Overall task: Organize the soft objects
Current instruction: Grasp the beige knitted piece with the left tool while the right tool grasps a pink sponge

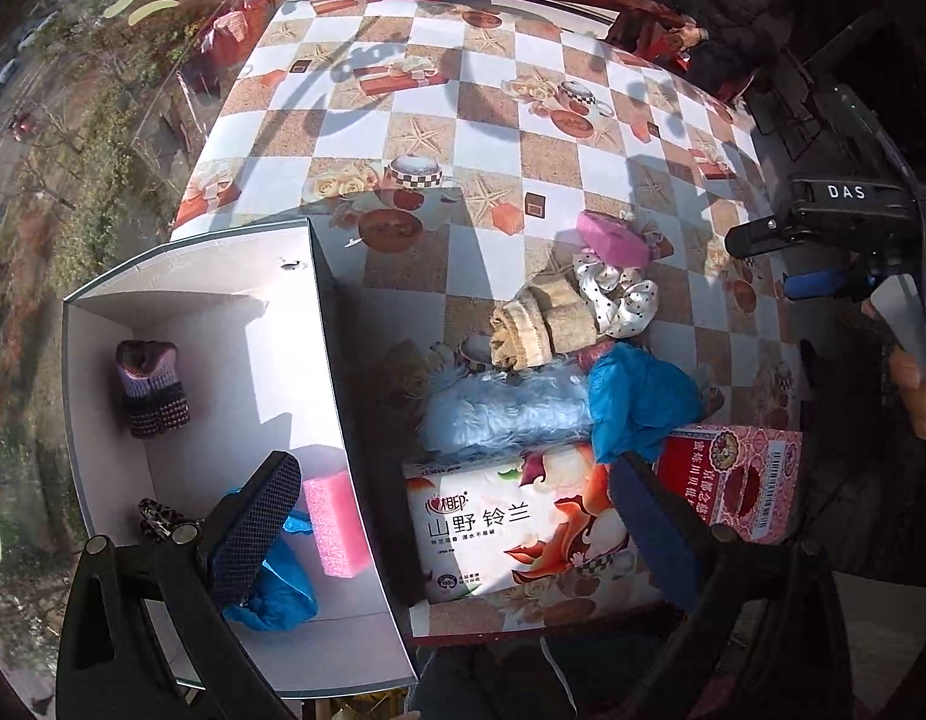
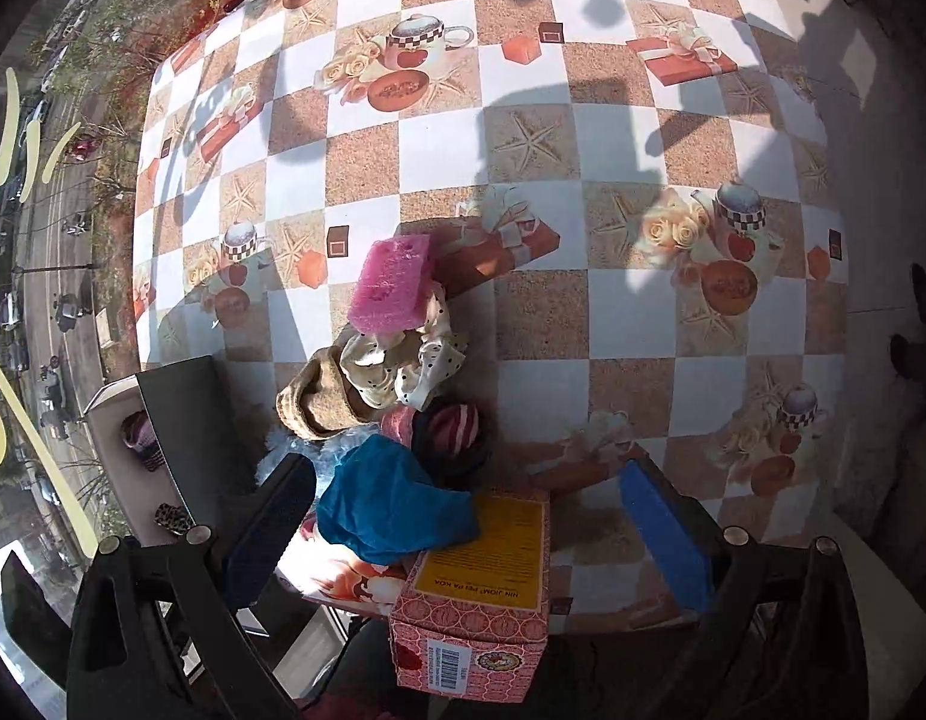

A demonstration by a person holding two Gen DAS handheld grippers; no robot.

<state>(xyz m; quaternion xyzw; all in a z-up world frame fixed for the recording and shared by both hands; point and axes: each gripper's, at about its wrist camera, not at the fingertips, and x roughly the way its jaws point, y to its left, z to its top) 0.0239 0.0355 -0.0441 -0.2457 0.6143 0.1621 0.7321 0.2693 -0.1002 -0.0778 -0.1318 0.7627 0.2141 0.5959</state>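
Note:
A white open box (image 1: 222,324) stands at the table's left edge. It holds a purple knit sock (image 1: 152,389), a pink sponge (image 1: 335,525), a blue cloth (image 1: 279,591) and a leopard scrunchie (image 1: 156,519). Beside it lies a pile: tissue pack (image 1: 511,528), fluffy light-blue roll (image 1: 511,411), blue cloth (image 2: 390,504), beige rolled sock (image 2: 318,402), polka-dot scrunchie (image 2: 414,366), pink sponge (image 2: 390,282), striped sock (image 2: 456,429). My left gripper (image 1: 456,522) is open above the box wall and tissue pack. My right gripper (image 2: 469,528) is open and empty above the blue cloth and the red box.
A red and pink medicine box (image 2: 481,606) lies at the table's near edge, partly under the blue cloth. The checkered tablecloth (image 2: 523,138) stretches beyond the pile. A seated person (image 1: 733,6) is at the far right. A window (image 1: 72,120) borders the left.

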